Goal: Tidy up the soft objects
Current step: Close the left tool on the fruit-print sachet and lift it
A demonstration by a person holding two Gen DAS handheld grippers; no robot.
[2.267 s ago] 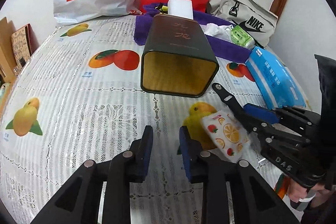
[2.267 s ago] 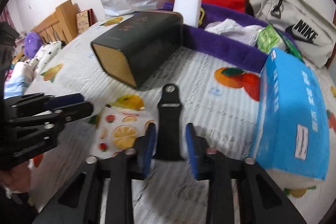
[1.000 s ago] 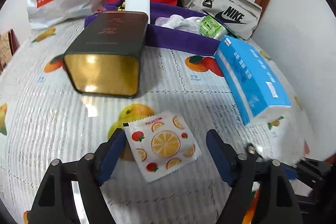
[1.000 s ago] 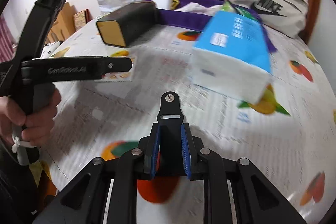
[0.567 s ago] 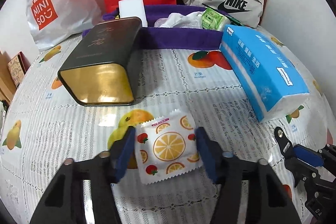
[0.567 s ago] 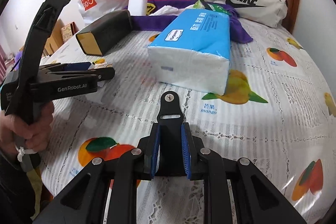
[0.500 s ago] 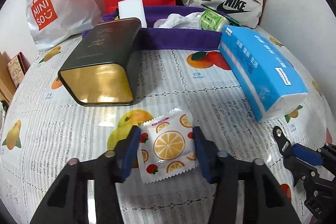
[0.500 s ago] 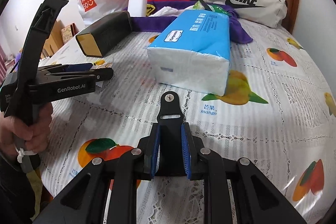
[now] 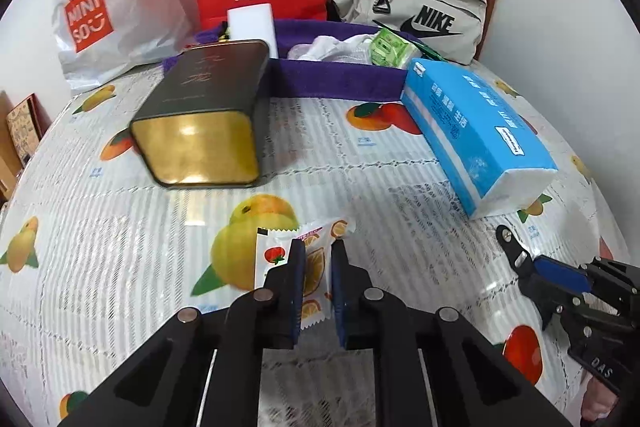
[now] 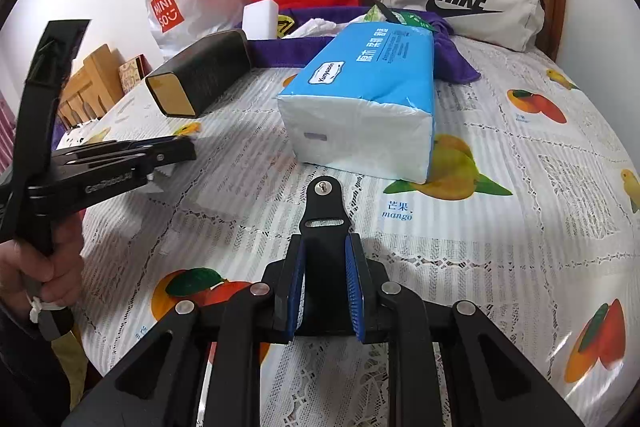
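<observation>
Both grippers grip: left gripper (image 9: 316, 255) just closed on fruit-print sachet (image 9: 316, 267); right gripper (image 10: 325, 259) clamps black strap (image 10: 323, 211).

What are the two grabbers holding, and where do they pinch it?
The left gripper has just been closing and pinches the fruit-print packet across its middle. The right gripper holds the black strap by its lower end.

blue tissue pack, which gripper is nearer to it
Right. The right gripper, clamping a black strap, sits just before the blue tissue pack; the left gripper is farther off, pinching the fruit-print sachet.
</observation>
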